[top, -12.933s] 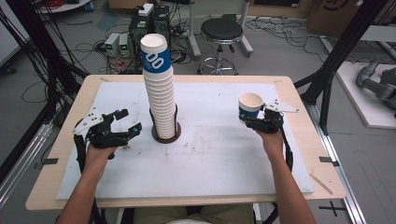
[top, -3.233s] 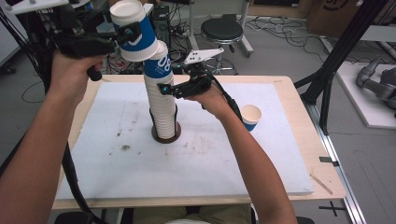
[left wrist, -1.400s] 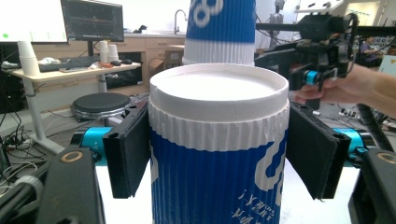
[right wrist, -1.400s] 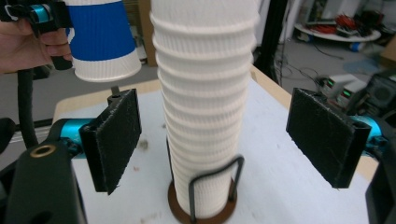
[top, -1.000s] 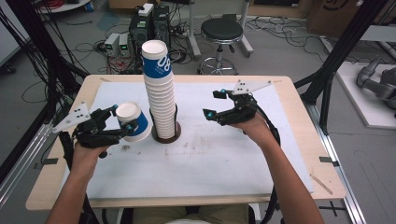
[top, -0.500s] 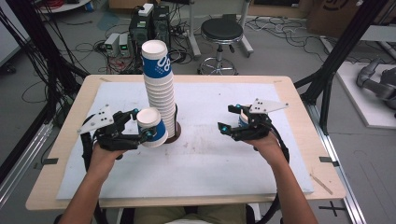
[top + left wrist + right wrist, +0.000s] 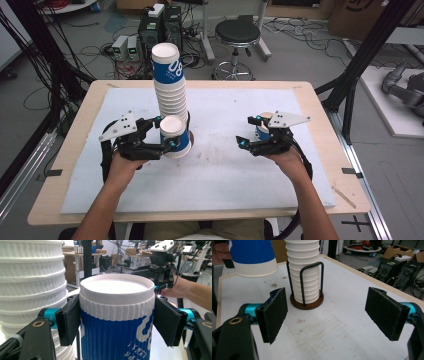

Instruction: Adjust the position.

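Left gripper [image 7: 165, 138] carries one cup [image 7: 175, 136] just beside the stack [image 7: 170, 85], clear of the table [image 7: 310, 95].

The likeliest slip, as I judge it: the held cup brushes the tall stack and rocks it in its wire holder [image 7: 306, 293], since the two stand almost touching; too hard a squeeze could also dent the paper wall. The cup sits upright between the left pads [image 7: 68, 321], which press on its ribbed band just under the rim, one on each side. The right gripper [image 7: 328, 312] hovers over the mat with jaws apart and nothing between them; a second cup [image 7: 263, 129] stands close behind it.
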Demonstrator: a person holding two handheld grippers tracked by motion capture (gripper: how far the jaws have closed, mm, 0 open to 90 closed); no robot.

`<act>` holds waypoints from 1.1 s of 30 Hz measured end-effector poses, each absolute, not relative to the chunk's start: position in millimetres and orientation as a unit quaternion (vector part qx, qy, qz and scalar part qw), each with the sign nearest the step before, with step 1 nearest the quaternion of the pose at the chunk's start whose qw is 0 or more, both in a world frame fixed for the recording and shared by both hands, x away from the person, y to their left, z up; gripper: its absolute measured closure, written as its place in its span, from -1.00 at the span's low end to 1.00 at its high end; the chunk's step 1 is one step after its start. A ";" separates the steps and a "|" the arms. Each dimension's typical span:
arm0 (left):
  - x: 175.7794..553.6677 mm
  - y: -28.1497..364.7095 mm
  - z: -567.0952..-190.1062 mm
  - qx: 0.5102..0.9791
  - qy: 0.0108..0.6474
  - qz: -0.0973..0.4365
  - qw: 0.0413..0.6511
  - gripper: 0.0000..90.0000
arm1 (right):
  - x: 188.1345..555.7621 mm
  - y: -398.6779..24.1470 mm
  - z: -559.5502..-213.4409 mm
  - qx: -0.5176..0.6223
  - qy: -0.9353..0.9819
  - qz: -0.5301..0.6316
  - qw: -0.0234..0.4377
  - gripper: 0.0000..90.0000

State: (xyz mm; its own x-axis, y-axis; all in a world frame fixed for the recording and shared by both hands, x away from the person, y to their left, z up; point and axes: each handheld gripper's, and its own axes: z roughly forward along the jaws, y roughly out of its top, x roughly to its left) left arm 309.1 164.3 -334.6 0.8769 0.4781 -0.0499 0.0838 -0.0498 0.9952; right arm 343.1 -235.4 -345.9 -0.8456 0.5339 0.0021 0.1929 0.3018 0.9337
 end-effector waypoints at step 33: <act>313.7 102.3 -341.3 0.724 0.153 0.103 0.664 -0.38 | 316.4 -203.9 -358.4 0.144 0.786 0.596 0.077 -0.59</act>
